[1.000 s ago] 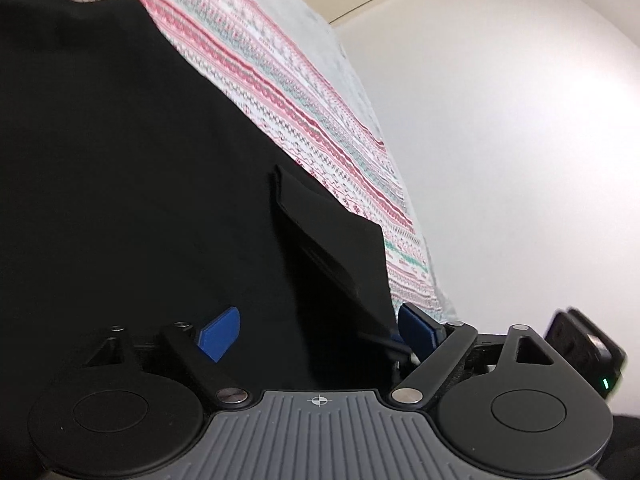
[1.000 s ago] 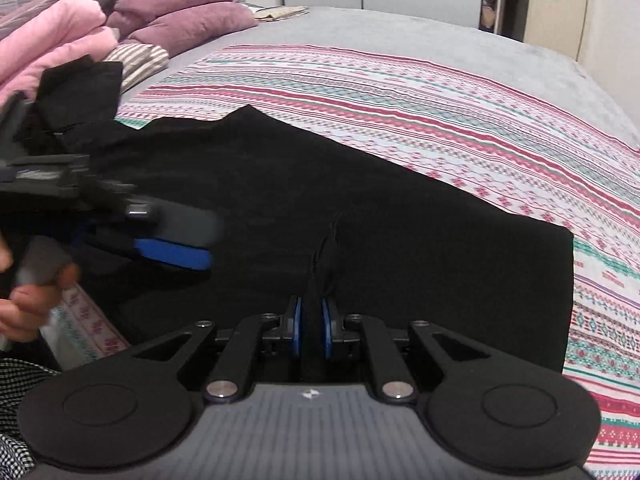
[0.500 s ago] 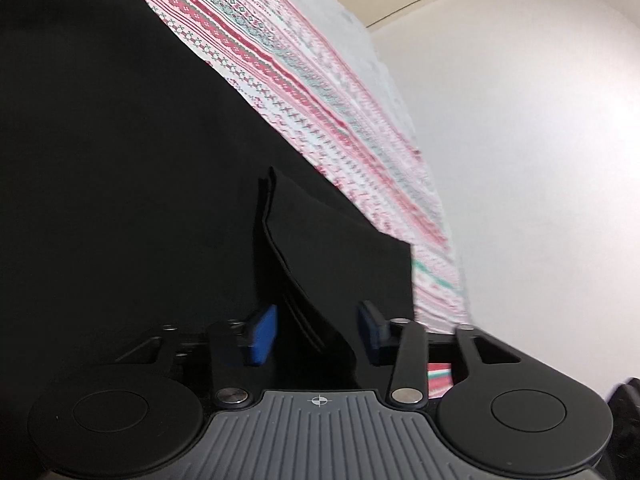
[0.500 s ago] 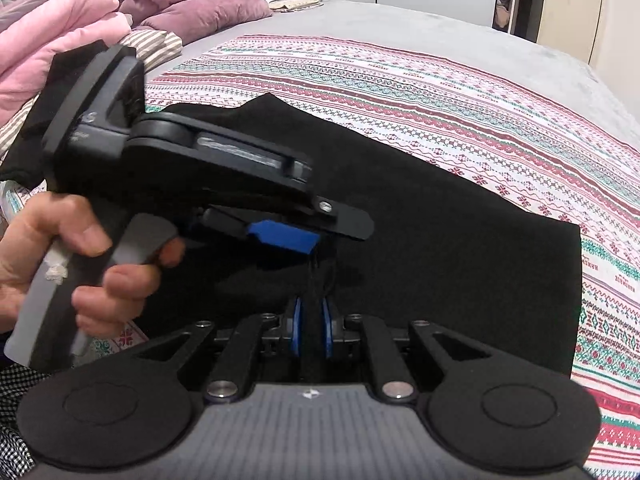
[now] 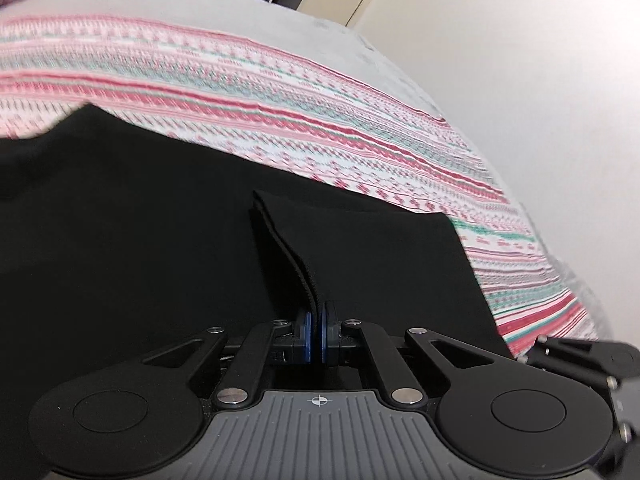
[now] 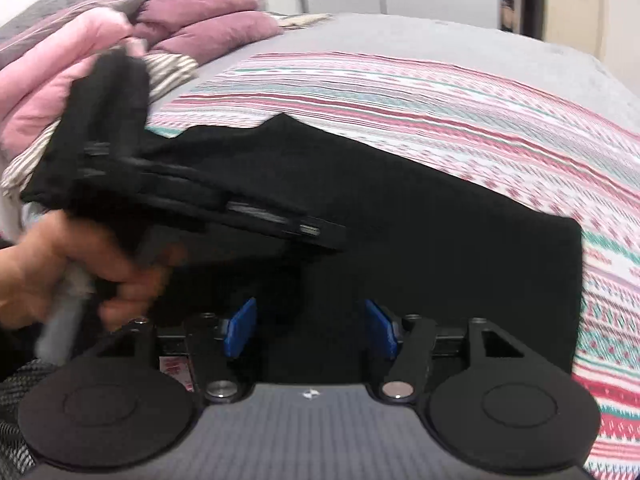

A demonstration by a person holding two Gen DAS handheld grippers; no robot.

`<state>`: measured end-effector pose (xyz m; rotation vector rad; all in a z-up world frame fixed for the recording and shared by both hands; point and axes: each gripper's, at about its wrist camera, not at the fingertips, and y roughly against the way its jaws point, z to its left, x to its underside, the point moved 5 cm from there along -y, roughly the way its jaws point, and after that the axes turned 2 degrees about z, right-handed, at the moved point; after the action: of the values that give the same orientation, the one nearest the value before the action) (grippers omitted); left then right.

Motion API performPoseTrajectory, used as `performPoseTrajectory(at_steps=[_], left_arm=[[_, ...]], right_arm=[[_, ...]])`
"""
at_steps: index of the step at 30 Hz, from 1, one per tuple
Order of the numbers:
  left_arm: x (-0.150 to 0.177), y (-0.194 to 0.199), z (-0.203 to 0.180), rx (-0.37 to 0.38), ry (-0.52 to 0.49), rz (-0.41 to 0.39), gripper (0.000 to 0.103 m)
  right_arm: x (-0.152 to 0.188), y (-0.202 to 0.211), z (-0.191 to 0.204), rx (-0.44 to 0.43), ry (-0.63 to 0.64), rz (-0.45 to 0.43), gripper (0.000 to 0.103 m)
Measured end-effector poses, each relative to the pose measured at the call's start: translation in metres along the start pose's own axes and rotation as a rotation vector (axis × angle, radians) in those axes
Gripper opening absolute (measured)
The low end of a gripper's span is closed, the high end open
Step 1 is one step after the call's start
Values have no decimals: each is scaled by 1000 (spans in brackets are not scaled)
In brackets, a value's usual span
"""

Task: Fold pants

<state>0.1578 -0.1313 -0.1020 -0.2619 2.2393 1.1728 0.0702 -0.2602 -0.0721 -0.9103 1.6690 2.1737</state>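
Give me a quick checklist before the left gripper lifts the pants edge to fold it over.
1. Left gripper shut on the pants edge: ok.
2. Right gripper let go, jaws just opened, pads clear of cloth: ok.
3. All edge layers caught: cannot tell.
4. Pants lying flat on the striped blanket: ok.
5. Blanket beyond the pants free for folding: ok.

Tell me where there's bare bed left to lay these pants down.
Free: patterned blanket beyond the black pants, and grey bedspread behind it. Crowded: the pillows and pink bedding on the left, next to the hand.
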Motion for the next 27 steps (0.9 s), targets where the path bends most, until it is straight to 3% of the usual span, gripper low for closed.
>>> performPoseTrajectory(at_steps=[5,13,27], left_arm=[[-7,16,18,-66,-34,-9,2],[-12,41,58,-137,-28,-24,2],[-17,129,154,-281,-15,-72,2]], right_arm=[[-1,-8,-14,16,-63,7,64],[-1,-21,-2,40,-43,36,68],[-6,-41,12,35,5,72,69]])
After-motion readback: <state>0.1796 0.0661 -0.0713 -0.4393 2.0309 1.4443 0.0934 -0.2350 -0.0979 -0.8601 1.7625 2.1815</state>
